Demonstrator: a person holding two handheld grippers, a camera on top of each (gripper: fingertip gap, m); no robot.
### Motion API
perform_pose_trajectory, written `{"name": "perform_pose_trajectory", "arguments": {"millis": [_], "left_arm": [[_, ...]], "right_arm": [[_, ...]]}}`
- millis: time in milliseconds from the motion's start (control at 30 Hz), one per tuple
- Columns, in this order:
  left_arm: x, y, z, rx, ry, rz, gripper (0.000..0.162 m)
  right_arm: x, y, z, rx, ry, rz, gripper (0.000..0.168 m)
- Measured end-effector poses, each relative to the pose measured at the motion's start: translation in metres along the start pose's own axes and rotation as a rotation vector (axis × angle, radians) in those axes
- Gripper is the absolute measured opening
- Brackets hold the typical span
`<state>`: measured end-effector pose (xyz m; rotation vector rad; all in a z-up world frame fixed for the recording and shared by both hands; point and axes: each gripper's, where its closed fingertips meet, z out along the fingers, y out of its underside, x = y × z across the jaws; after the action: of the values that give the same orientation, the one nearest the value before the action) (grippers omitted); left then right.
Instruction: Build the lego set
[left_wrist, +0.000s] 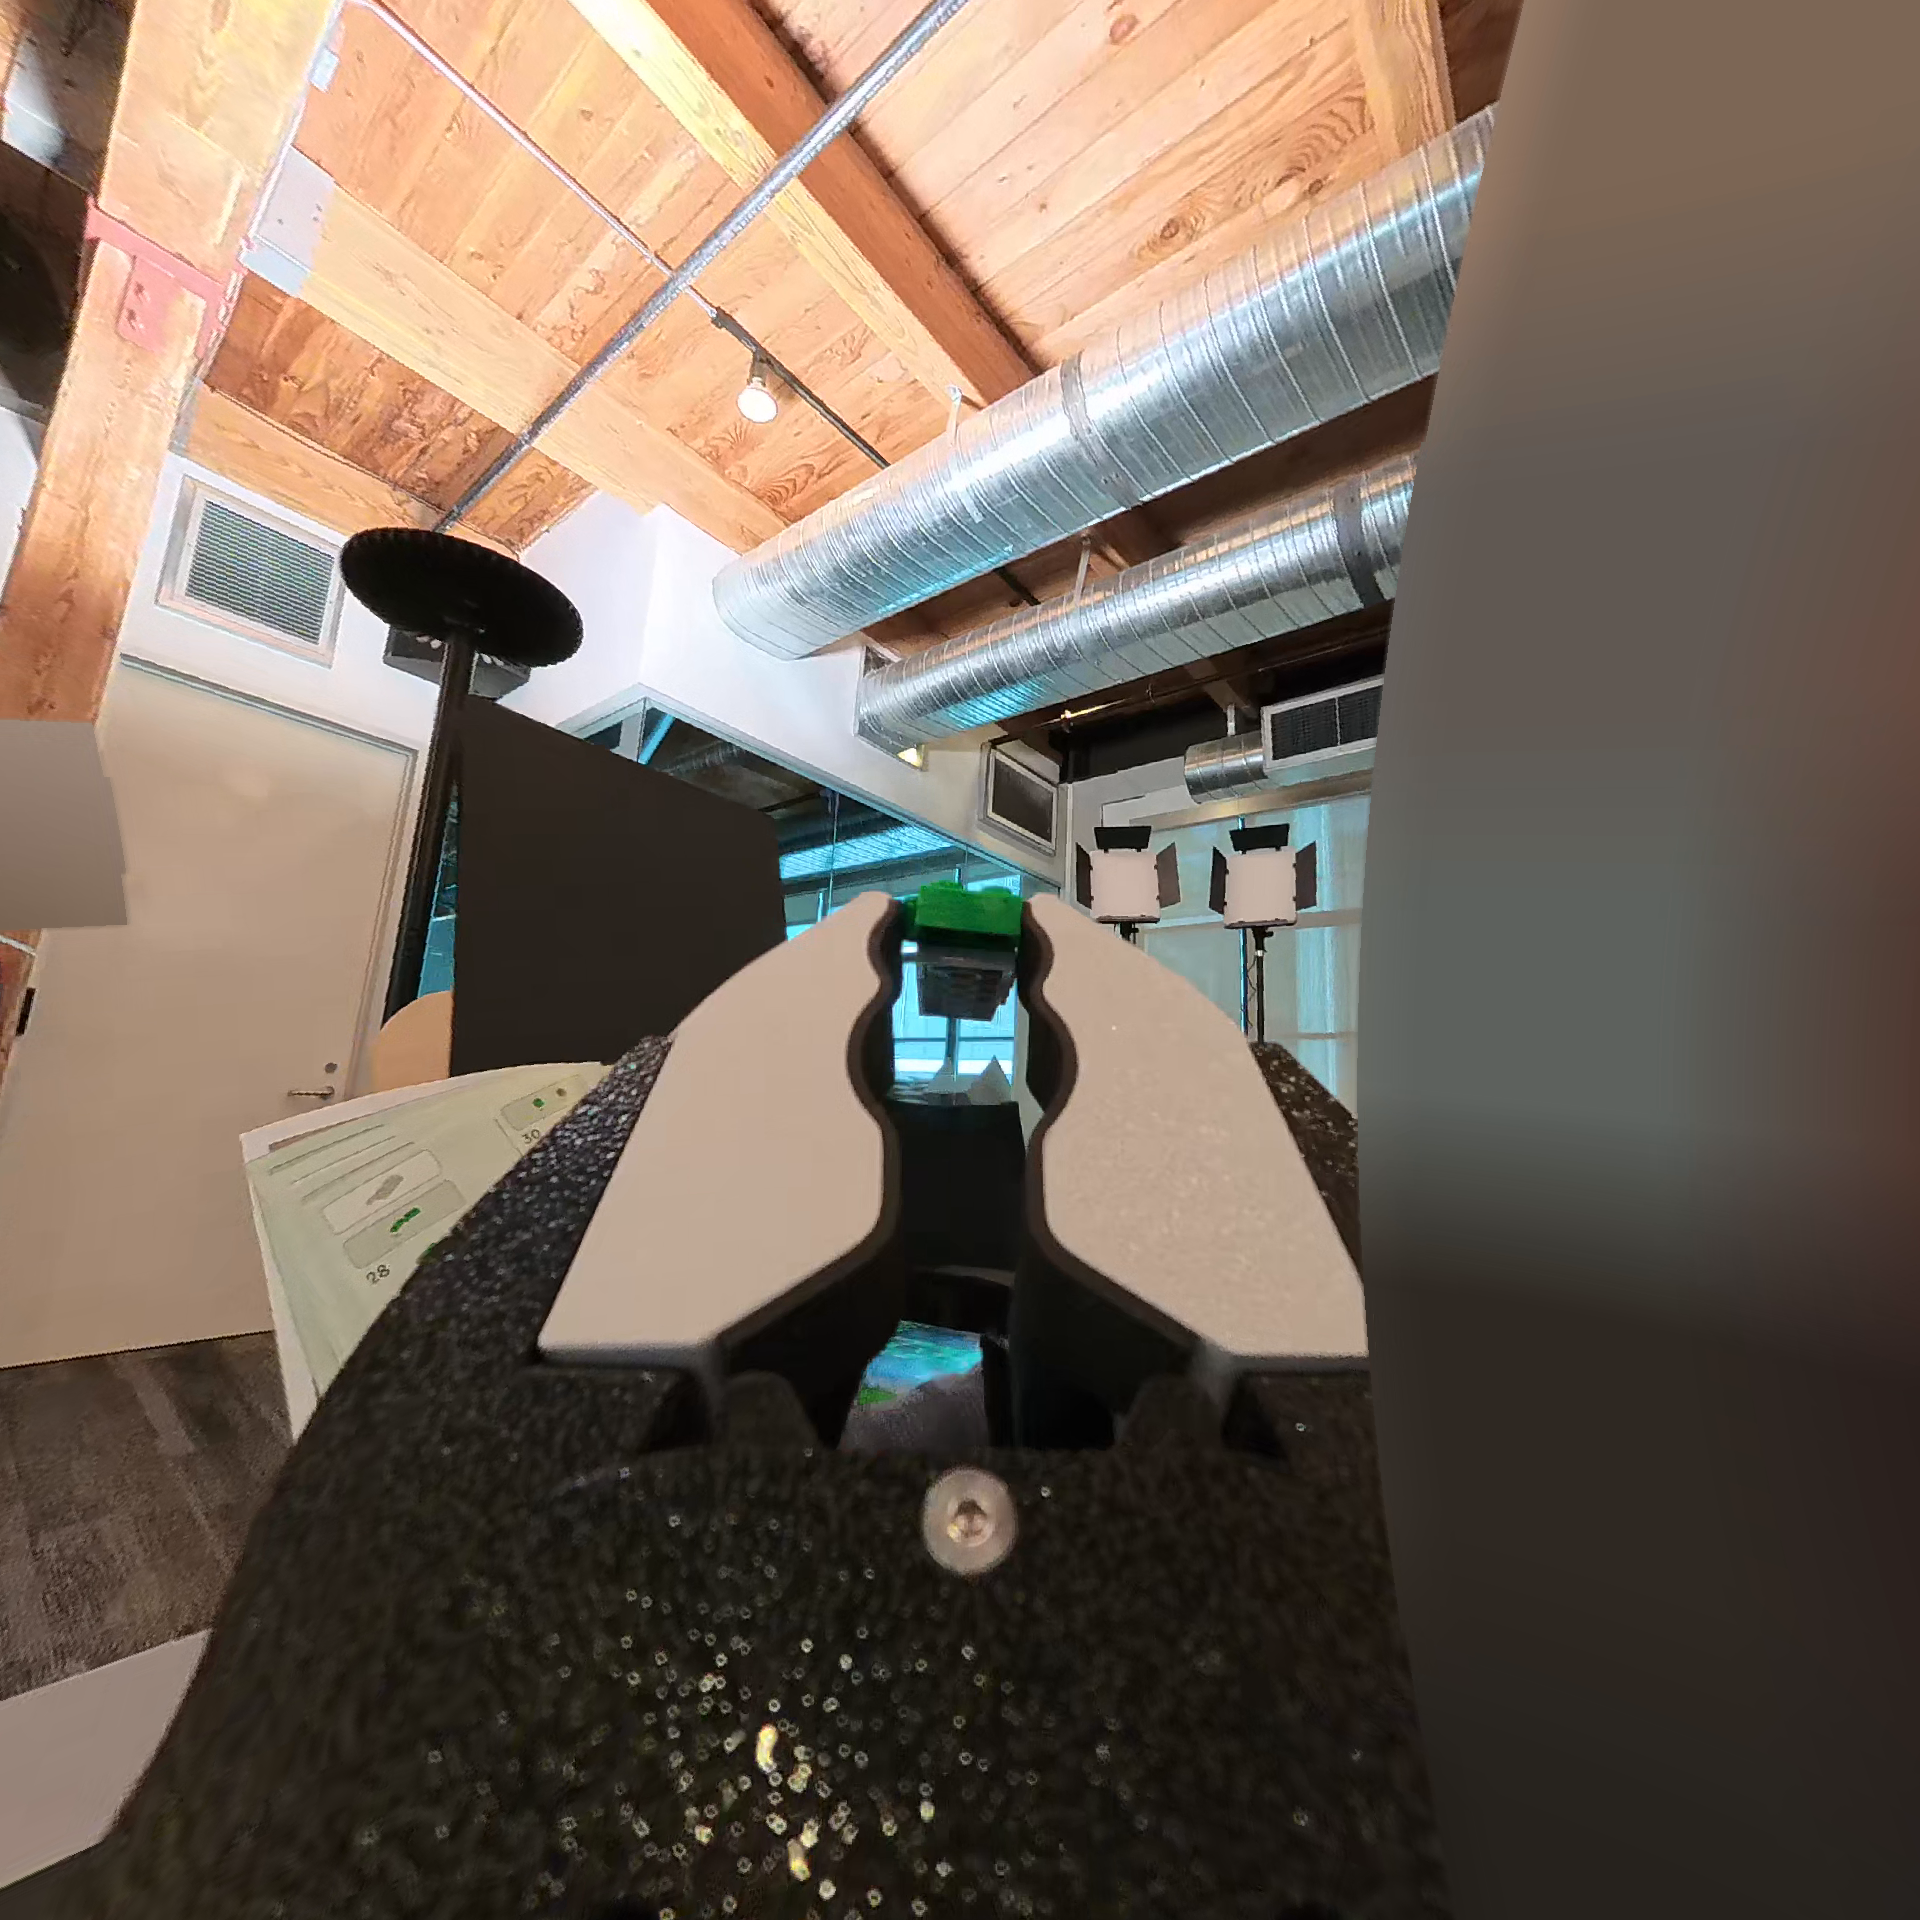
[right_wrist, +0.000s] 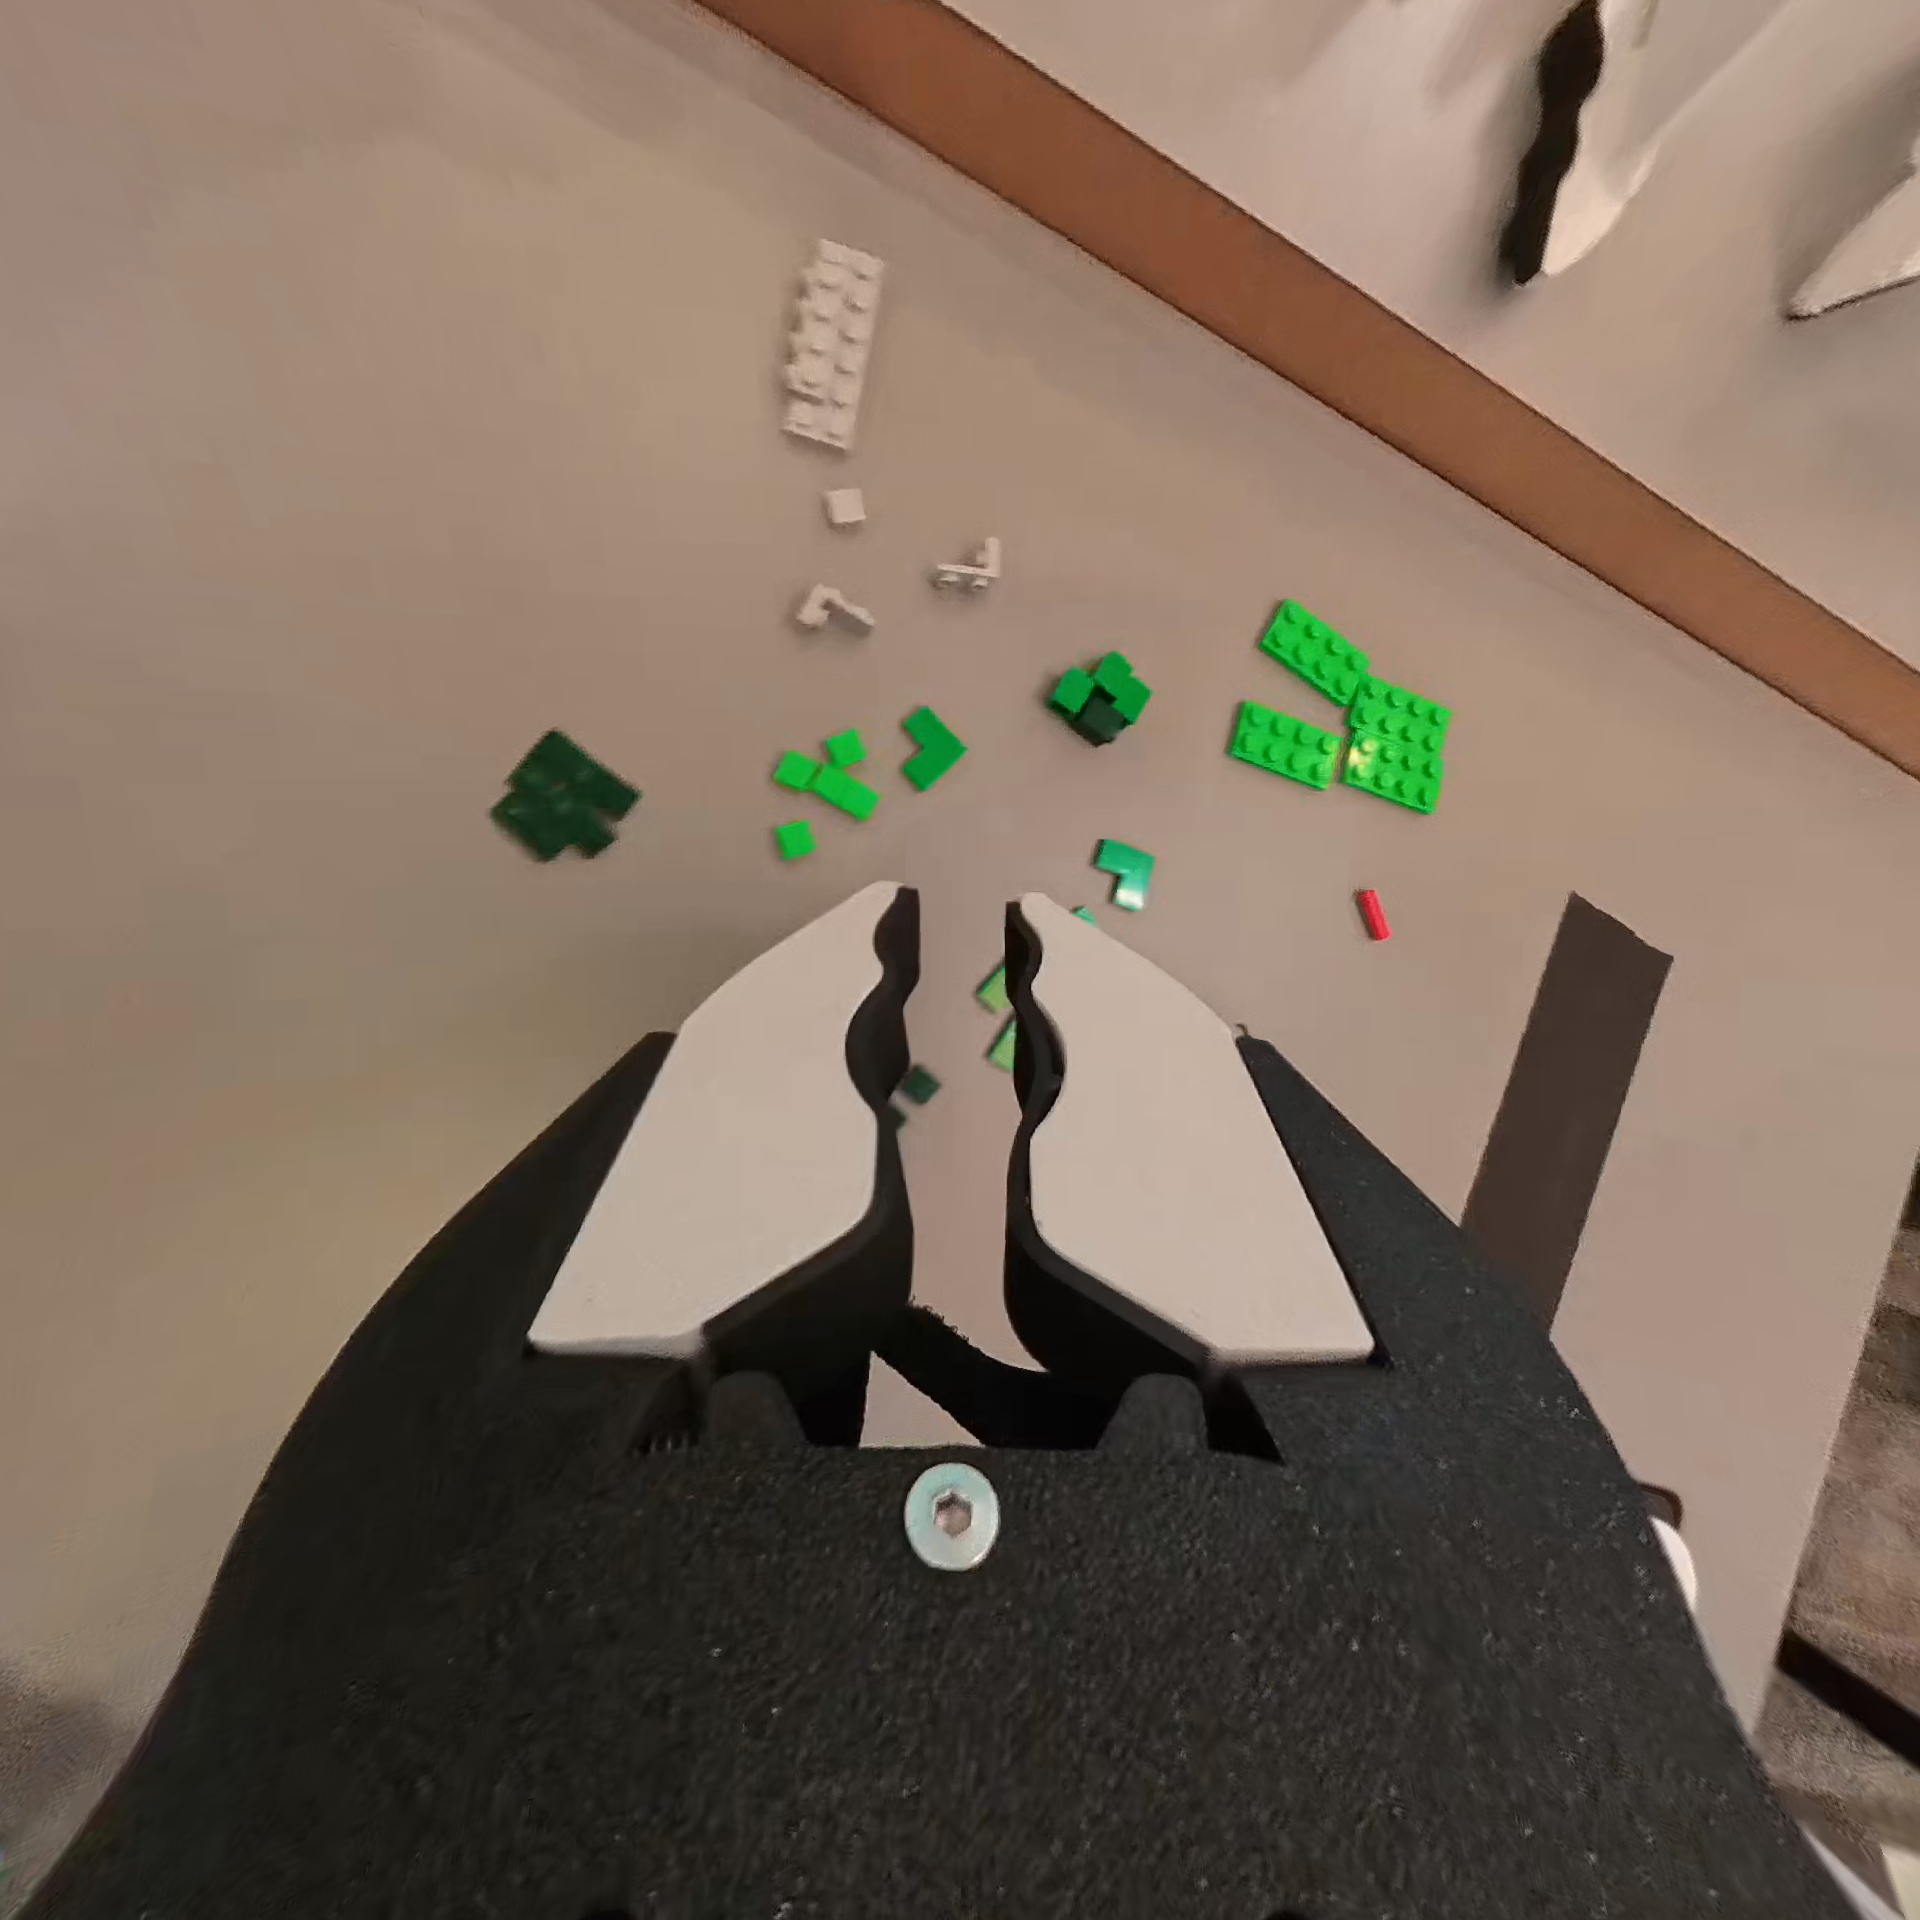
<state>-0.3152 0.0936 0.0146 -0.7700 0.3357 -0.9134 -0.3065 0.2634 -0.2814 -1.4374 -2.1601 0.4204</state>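
Two grippers, one loaded and one empty. The left gripper (left_wrist: 962, 914) is tilted up toward the timber ceiling, its tips clamped on a small green-and-grey lego assembly (left_wrist: 966, 945): a bright green plate sits between the tips, with a grey piece hanging beneath it in the gap. An instruction booklet (left_wrist: 364, 1195) stands propped at lower left of that view.

The right gripper (right_wrist: 961, 904) points down at a beige table (right_wrist: 312, 468) with its jaws slightly apart and nothing between the tips. Loose pieces lie ahead of it. From the left of its view: a dark green plate cluster (right_wrist: 564, 795), a scatter of small bright green tiles (right_wrist: 826, 784), and farther off a white plate stack (right_wrist: 834, 343) with small white brackets near it. To the right lie a stacked dark green clump (right_wrist: 1099, 698), an L-shaped green piece (right_wrist: 1127, 873) just beside the right fingertip, bright green studded plates (right_wrist: 1345, 712) and, well apart, a small red piece (right_wrist: 1374, 914).

The coming pick appears to fall to the right gripper, the only one over the parts. The nearest pieces lie just forward and slightly right of its tips; several more green bits show partly hidden between and behind the fingers. Which piece the build needs cannot be told.
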Motion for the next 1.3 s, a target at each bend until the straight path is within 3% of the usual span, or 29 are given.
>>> {"name": "perform_pose_trajectory", "arguments": {"millis": [33, 233, 433, 733, 1300], "left_arm": [[-0.001, 0.0, -0.001, 0.003, -0.006, 0.002, 0.02], [-0.005, -0.008, -0.005, 0.057, -0.034, 0.016, 0.02], [-0.01, -0.008, -0.008, 0.061, -0.055, 0.013, 0.02], [-0.012, -0.006, -0.007, 0.051, -0.057, 0.012, 0.02], [-0.016, -0.004, -0.008, 0.053, -0.054, -0.015, 0.02]], "right_arm": [[0.006, 0.0, 0.004, -0.001, 0.017, 0.015, 0.013], [0.031, 0.0, 0.021, -0.017, 0.035, 0.222, 0.006], [0.038, -0.01, 0.055, -0.1, -0.126, 0.505, 0.005], [0.044, -0.017, 0.083, -0.184, -0.197, 0.583, 0.006], [0.044, -0.012, 0.088, -0.231, -0.18, 0.489, 0.002]]}}
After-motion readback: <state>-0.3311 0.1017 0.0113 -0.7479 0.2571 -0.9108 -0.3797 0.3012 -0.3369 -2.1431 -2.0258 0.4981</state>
